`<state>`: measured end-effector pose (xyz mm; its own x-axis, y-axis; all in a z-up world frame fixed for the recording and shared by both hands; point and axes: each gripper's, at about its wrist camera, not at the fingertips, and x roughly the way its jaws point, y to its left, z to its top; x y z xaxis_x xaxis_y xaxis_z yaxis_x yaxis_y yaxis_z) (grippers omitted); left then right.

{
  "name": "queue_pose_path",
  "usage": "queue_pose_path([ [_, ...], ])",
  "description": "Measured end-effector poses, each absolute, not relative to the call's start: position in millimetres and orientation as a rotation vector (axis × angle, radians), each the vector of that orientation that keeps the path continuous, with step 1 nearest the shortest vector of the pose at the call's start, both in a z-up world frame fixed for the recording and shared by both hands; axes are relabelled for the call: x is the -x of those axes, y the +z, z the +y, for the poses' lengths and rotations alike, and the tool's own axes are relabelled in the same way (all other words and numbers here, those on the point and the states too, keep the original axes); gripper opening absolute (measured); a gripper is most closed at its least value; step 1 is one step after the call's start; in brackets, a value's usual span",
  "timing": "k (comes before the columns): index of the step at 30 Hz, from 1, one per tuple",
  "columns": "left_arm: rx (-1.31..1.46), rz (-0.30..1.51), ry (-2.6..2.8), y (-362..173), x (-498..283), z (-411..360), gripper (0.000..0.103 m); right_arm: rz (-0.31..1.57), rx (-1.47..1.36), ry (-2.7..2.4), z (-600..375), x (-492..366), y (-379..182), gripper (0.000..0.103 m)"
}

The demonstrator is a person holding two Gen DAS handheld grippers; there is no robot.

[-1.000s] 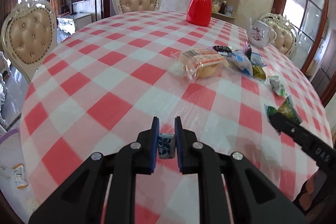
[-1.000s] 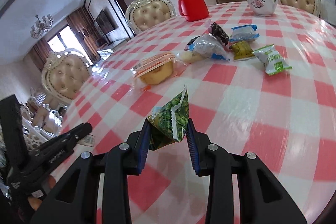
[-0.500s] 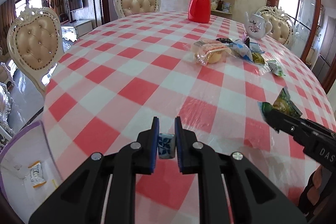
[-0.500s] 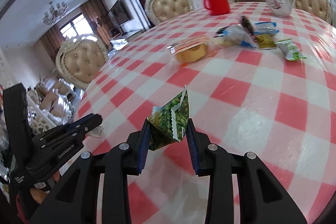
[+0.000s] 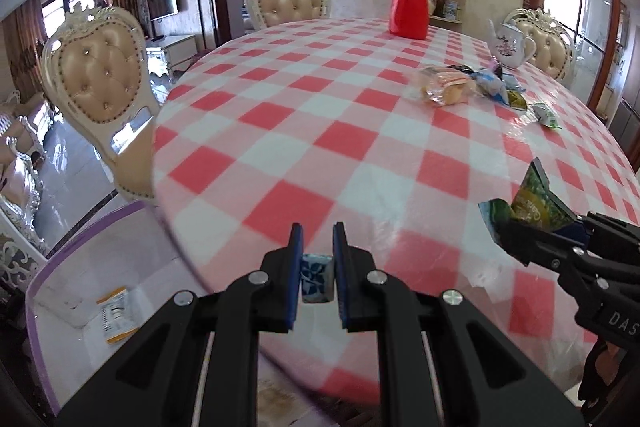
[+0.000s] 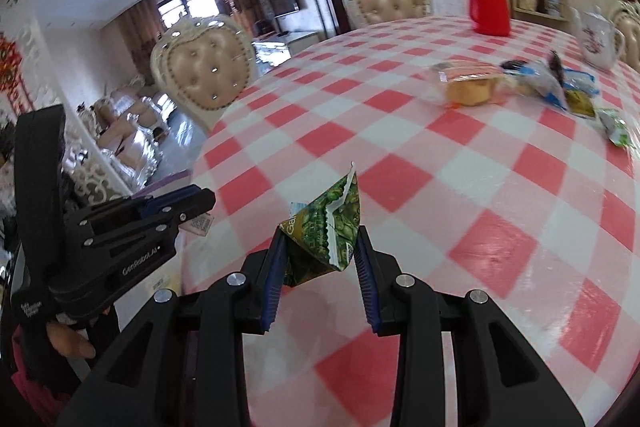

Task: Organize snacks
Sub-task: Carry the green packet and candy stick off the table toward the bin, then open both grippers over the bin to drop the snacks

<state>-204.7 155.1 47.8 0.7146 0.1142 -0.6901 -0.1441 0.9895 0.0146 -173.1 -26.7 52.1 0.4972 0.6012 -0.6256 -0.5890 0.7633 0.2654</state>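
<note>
My left gripper [image 5: 317, 233] is shut on a small blue-and-white snack packet [image 5: 317, 278], held over the near left edge of the round checked table [image 5: 304, 131]. In the right wrist view my right gripper [image 6: 321, 241] is shut on a green triangular snack packet [image 6: 326, 233], above the table's near part. That green packet [image 5: 528, 205] also shows at the right of the left wrist view, and the left gripper [image 6: 200, 201] shows at the left of the right wrist view. Several more snacks [image 5: 472, 87] lie in a cluster at the table's far right.
A white bin with a purple rim [image 5: 36, 291] stands on the floor left of the table, a wrapped snack [image 5: 116, 315] inside it. A red thermos [image 5: 410, 7] and a white teapot [image 5: 508, 43] stand at the far side. Padded chairs [image 5: 96, 75] ring the table.
Both grippers have drawn back and leftward toward the table's near left edge, each keeping its packet. The bin has come into fuller view under the left gripper.
</note>
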Motion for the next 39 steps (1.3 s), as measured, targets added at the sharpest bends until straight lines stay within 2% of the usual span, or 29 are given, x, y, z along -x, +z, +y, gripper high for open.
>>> queue_pose_path([
  [28, -0.03, 0.889, 0.356, 42, 235, 275, 0.016, 0.748, 0.288, 1.137, 113, 278, 42, 0.035],
  [29, -0.03, 0.897, 0.367, 41, 235, 276, 0.027, 0.743, 0.286, 1.157, 115, 282, 42, 0.037],
  [30, -0.03, 0.903, 0.385, 41, 235, 279, 0.059, 0.745, 0.286, 1.17, 117, 284, 42, 0.042],
  [31, -0.036, 0.901, 0.41, 41, 235, 279, 0.076, 0.744, 0.284, 1.177, 117, 285, 43, 0.047],
  [32, -0.053, 0.884, 0.446, 43, 235, 278, 0.087, 0.737, 0.277, 1.178, 115, 286, 44, 0.058],
  [33, -0.06, 0.877, 0.457, 45, 236, 278, 0.087, 0.724, 0.266, 1.167, 112, 284, 47, 0.064],
  [39, -0.082, 0.875, 0.456, 46, 232, 266, 0.09, 0.74, 0.133, 1.065, 76, 249, 54, 0.072],
])
